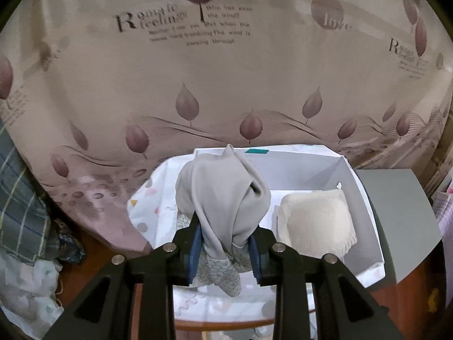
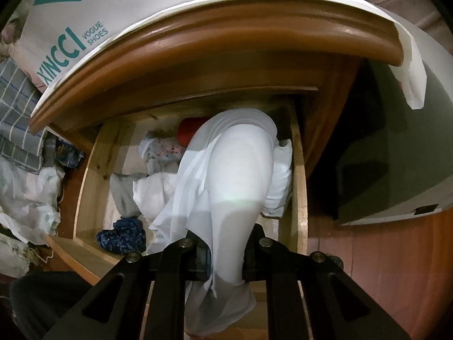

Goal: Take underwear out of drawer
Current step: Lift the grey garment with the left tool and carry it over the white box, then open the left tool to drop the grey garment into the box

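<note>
My left gripper point(image 1: 225, 250) is shut on a grey pair of underwear point(image 1: 223, 195) with a honeycomb-patterned band, held up over a white shoebox point(image 1: 365, 198). A cream knitted garment point(image 1: 315, 221) lies in the box's right side. In the right wrist view my right gripper point(image 2: 225, 257) is shut on a white, thin piece of underwear point(image 2: 229, 175) that drapes up and over the open wooden drawer point(image 2: 90, 170). Inside the drawer lie a red item point(image 2: 188, 130), a floral garment point(image 2: 167, 150), a grey piece point(image 2: 123, 192) and a dark blue piece point(image 2: 121, 236).
A leaf-printed curtain point(image 1: 226, 70) hangs behind the box. The nightstand's rounded wooden top point(image 2: 198, 42) overhangs the drawer, with the shoebox point(image 2: 85, 22) on it. A plaid cloth point(image 1: 19, 198) and white bags point(image 2: 25, 192) pile up at the left. A grey cabinet point(image 2: 396, 155) stands right.
</note>
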`<state>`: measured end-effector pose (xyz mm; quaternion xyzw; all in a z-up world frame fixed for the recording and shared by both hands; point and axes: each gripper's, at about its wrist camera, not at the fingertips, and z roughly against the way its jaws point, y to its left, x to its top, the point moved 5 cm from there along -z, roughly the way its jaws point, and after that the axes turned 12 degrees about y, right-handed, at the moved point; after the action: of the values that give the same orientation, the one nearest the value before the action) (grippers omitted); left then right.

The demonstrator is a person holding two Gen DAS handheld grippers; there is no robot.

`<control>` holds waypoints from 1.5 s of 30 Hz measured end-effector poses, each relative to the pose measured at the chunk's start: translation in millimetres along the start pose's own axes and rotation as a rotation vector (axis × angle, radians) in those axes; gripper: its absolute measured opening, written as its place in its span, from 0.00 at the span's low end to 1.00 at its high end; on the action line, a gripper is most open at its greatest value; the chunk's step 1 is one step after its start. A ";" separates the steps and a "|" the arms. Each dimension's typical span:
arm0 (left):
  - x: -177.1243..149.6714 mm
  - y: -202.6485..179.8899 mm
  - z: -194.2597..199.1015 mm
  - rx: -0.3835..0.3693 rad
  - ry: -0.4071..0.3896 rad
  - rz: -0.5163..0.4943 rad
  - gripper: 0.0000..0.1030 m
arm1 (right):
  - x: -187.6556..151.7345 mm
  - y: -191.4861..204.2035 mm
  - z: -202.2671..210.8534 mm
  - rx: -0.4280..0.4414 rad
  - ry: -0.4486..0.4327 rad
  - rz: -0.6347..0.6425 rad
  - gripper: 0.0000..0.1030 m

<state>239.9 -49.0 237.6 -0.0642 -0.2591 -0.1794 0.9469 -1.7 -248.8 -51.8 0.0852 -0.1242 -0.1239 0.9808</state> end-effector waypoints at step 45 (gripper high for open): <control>-70.8 -20.2 9.1 0.045 -0.037 0.014 0.61 | 0.3 -0.1 -2.2 0.011 0.006 0.017 0.12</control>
<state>171.3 -44.1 209.6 -0.0480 -0.2802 -0.1654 0.9444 -0.8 -248.7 -53.9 0.0900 -0.1225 -0.1145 0.9817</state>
